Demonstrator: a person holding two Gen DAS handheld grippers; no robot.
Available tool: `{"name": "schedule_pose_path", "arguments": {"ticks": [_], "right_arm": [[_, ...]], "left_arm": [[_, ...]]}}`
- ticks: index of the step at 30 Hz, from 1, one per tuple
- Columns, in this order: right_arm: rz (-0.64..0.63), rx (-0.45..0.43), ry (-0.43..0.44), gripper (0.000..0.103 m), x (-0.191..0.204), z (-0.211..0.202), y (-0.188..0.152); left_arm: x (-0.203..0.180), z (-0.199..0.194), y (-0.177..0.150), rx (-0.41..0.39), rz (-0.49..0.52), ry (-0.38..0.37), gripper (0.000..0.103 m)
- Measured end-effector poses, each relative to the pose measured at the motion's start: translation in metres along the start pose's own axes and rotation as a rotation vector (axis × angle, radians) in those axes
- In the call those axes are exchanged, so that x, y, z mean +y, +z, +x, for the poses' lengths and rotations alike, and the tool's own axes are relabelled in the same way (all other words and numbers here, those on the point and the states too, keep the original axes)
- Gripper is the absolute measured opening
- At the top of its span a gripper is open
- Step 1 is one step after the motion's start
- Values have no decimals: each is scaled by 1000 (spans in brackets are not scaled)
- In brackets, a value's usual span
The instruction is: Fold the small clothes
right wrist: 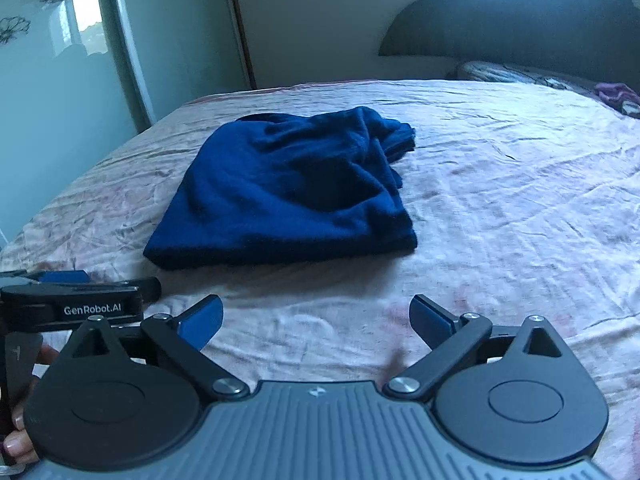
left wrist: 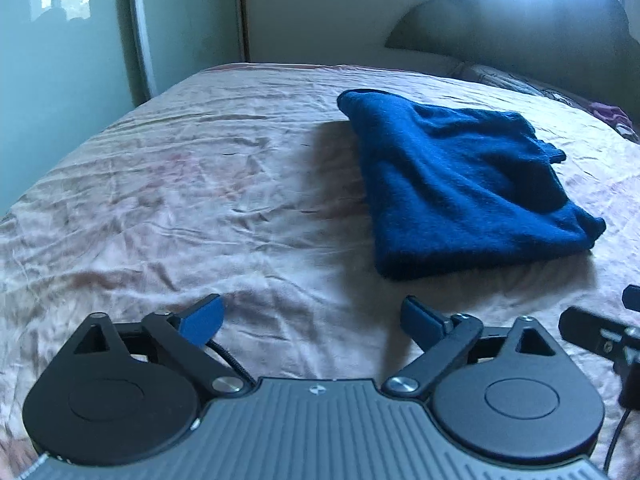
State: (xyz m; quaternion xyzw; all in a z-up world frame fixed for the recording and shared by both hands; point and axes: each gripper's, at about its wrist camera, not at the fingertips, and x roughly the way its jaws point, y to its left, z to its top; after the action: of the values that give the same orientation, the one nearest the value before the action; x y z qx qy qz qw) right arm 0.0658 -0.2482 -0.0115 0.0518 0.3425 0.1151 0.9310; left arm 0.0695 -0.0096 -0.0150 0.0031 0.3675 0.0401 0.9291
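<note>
A dark blue knitted garment (left wrist: 460,184) lies folded in a compact, slightly rumpled bundle on the pink bedsheet (left wrist: 200,184). In the right wrist view it (right wrist: 288,192) lies ahead and to the left. My left gripper (left wrist: 312,320) is open and empty, held short of the garment's near edge and a little to its left. My right gripper (right wrist: 316,320) is open and empty, also held back from the garment. The right gripper's edge shows at the far right of the left wrist view (left wrist: 600,332). The left gripper shows at the left of the right wrist view (right wrist: 80,300).
A dark headboard (left wrist: 520,28) and a patterned pillow (right wrist: 520,74) are at the far right end of the bed. A purple cloth (right wrist: 616,94) lies near the pillow. A glossy wardrobe door (right wrist: 60,80) stands beyond the bed's left edge. The wrinkled sheet stretches left of the garment.
</note>
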Motion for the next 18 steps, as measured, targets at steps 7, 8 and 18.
{"name": "schedule_pose_path", "arguments": {"ticks": [7, 8, 18], "right_arm": [[-69, 5, -73, 101, 10, 8, -13], [-65, 6, -74, 101, 10, 8, -13], [-72, 8, -89, 103, 14, 10, -15]], "left_arm": [[-1, 0, -6, -24, 11, 13, 103], [-1, 0, -6, -27, 15, 16, 103], [-4, -1, -10, -36, 24, 4, 103]]}}
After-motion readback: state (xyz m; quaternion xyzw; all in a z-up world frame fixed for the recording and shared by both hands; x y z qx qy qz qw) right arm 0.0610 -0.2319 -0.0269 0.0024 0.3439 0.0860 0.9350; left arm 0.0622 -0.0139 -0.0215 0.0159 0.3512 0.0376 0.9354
